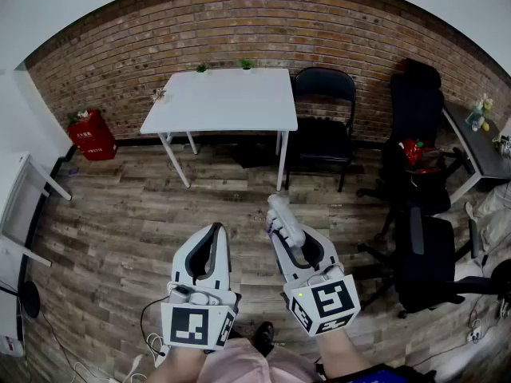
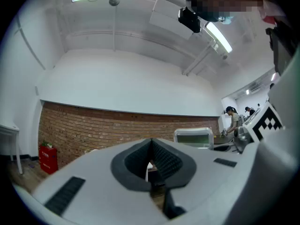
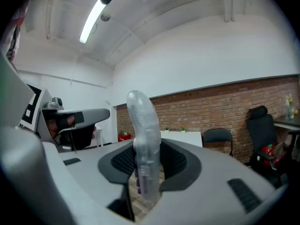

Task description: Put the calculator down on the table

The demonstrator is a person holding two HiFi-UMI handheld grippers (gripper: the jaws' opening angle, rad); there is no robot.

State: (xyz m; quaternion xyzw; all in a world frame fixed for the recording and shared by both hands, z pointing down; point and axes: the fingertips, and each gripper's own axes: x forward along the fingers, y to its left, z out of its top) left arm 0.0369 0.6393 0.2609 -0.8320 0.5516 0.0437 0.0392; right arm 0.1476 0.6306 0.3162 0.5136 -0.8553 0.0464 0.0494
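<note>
So we've got the calculator (image 1: pixel 281 214) clamped in the right gripper (image 1: pixel 291 240) jaws, left gripper (image 1: pixel 215 231) jaws together, empty; table (image 1: pixel 223 102) well ahead.

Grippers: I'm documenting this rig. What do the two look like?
The left gripper and right gripper are white moulded shells tapering to jaws lined with dark ribbed pads. Each carries a cube with black-and-white square markers; the right one's shows a small green light. A dark cable trails from the left. The person wears pinkish clothing.
</note>
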